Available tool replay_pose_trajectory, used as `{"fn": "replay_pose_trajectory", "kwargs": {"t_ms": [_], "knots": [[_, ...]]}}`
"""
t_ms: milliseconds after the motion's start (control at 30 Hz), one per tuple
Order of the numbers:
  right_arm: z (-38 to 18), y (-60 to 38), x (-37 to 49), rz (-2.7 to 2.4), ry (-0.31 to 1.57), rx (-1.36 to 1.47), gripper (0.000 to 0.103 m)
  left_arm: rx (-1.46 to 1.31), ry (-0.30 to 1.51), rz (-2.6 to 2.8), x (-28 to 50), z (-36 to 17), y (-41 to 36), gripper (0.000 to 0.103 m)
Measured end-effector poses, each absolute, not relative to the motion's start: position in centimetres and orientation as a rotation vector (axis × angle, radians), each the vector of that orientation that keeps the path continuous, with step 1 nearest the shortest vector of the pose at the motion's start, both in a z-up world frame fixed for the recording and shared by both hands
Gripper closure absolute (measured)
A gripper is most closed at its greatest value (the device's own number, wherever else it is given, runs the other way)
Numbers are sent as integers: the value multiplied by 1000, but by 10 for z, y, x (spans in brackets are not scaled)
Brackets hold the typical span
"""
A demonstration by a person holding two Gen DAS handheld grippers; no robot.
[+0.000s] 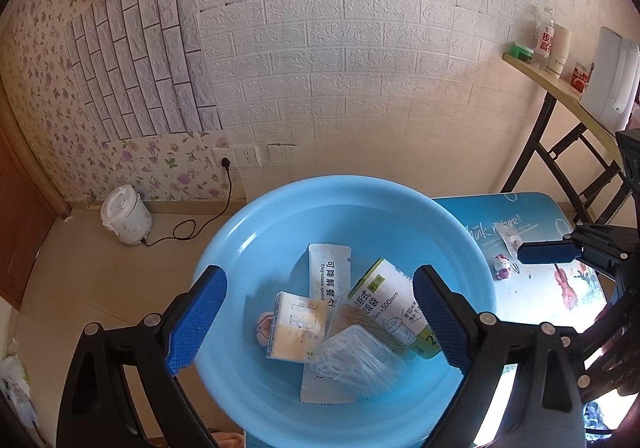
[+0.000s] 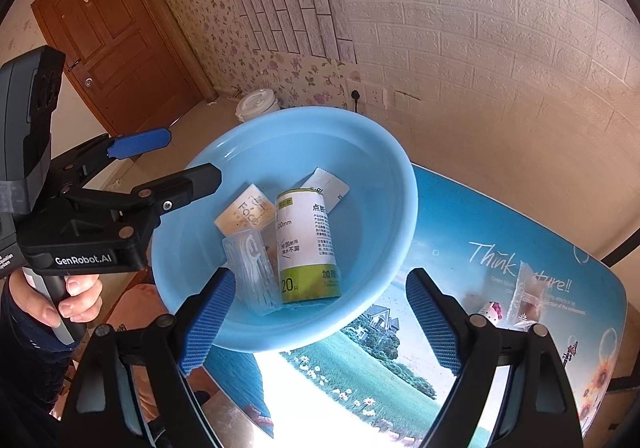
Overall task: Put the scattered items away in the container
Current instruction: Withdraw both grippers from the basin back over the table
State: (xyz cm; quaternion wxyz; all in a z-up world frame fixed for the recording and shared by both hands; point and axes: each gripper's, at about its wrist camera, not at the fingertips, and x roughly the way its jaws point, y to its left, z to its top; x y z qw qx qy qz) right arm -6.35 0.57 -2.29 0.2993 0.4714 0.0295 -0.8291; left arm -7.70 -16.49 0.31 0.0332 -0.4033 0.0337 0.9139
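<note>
A light blue basin (image 1: 224,248) (image 2: 384,167) stands on the picture-printed table. It holds a green-and-white bag roll (image 1: 394,306) (image 2: 306,236), a clear box of floss picks (image 1: 352,358) (image 2: 252,268), a beige packet (image 1: 298,324) (image 2: 246,211), a white spoon sachet (image 1: 328,270) (image 2: 326,183) and a small pink item (image 1: 262,332). My left gripper (image 1: 316,322) (image 2: 182,157) is open and empty above the basin. My right gripper (image 2: 320,318) is open and empty at the basin's near rim. A Hello Kitty figure (image 1: 502,266) (image 2: 491,310) and a clear sachet (image 1: 508,238) (image 2: 528,298) lie on the table right of the basin.
The small table (image 2: 500,224) ends close behind the basin and at the right. A rice cooker (image 1: 126,217) sits on the floor by the wall. A folding table (image 1: 560,87) with bottles and cups stands at the far right. A wooden door (image 2: 116,35) is at the left.
</note>
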Motion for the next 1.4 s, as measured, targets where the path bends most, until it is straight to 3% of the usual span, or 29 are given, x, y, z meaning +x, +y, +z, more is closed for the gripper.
{"fn": "replay_pose_trajectory", "kwargs": {"t_ms": [1033,1267,1400], "knots": [[-37,158,-71,-2385,-59,1303,15,-1165,305,2626,-102,6,-25,8],[-44,178,-74,-2402,-73,1313,15,-1178,304,2602,-105,2,-5,8],[-47,193,-75,-2424,-82,1325,15,-1177,217,2605,-100,1,4,8]]}}
